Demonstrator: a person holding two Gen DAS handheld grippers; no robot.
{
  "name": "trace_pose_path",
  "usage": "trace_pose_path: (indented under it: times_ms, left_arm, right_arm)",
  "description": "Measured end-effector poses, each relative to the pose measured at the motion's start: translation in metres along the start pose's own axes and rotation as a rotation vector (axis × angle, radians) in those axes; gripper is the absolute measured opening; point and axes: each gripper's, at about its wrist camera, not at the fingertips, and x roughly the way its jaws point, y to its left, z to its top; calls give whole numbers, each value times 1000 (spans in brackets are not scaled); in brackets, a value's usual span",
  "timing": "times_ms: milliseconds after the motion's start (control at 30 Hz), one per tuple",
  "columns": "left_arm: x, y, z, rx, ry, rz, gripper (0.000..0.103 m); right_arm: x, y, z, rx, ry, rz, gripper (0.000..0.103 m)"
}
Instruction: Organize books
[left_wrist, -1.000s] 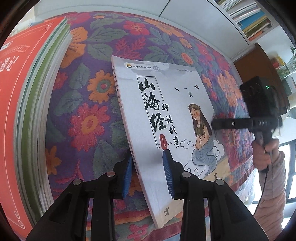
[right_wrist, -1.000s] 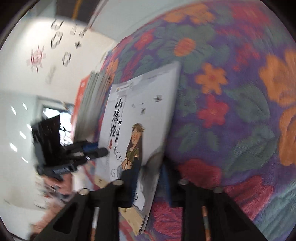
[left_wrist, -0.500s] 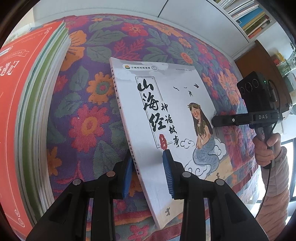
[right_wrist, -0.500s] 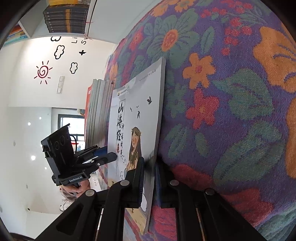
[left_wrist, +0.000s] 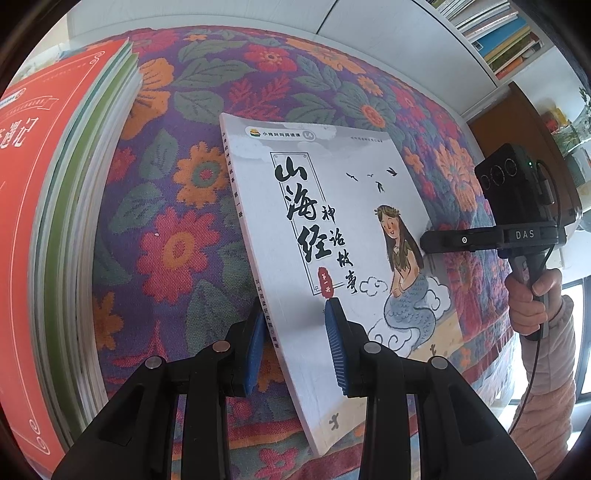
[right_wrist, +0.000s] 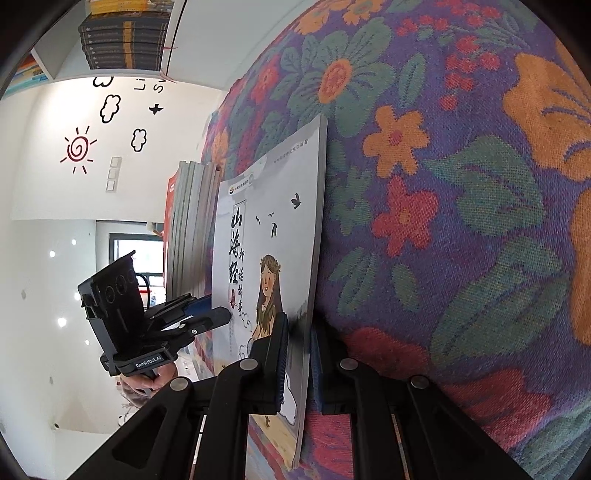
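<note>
While the book (left_wrist: 332, 236) stands on edge on the floral cloth (left_wrist: 177, 229), both grippers grip it. At far left in the left wrist view, a stack (left_wrist: 55, 229) of books with a red cover stands upright, well apart from the book. The cloth shows between the two.

Next comes the left gripper (left_wrist: 295, 347). Its blue pads (left_wrist: 255, 347) straddle the spine edge near the lower corner: one pad lies behind the back cover, the other presses on the front cover. The gripper is clamped on the book.

The book's front cover is grey-white, with black characters and a drawing of a long-haired mermaid figure. It leans slightly, with the spine toward the stack.

At right in the same view, the right gripper (left_wrist: 428, 240) meets the book's fore edge at about mid height. A hand (left_wrist: 528, 299) in a pale sleeve holds its handle. A shelf (left_wrist: 495, 37) of books shows at the upper right.

From the right wrist view, the right gripper (right_wrist: 297, 369) is clenched on the book's (right_wrist: 258, 258) thin fore edge, one pad on each cover. The left gripper (right_wrist: 210, 314) appears at the left, against the front cover, with the stack (right_wrist: 192, 229) behind it.
</note>
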Motion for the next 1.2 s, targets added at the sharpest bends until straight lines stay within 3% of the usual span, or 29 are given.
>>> trace_pose_path:
  times_ms: [200,267,400,467,533,633,733,1200]
  left_arm:
    - [0,0,0,-9,7,10,31]
    - [0,-5,1,3,16,42,31]
    - [-3,-16,3,28,14,131,31]
    - [-5,-19,3,51,8,158,29]
    - [-8,-19,3,53,12,144,29]
    - [-12,-17,2,43,16,112,29]
    - [-20,-14,1,34,3,93,29]
    - [-75,-16,0,42,-96,23,29]
  right_arm:
    - [-1,9,-5,-19,-30,-54,10]
    - [-1,22,-12,-72,-69,-128,16]
    - [3,55,-27,-214,-117,-287,17]
    - [0,62,-32,-221,-124,-251,16]
    - [-3,72,-37,-251,-121,-232,16]
    - [-2,95,-49,-340,-123,-308,16]
    - [-3,106,-58,-415,-144,-312,16]
    - [-15,138,-87,-462,-216,-347,16]
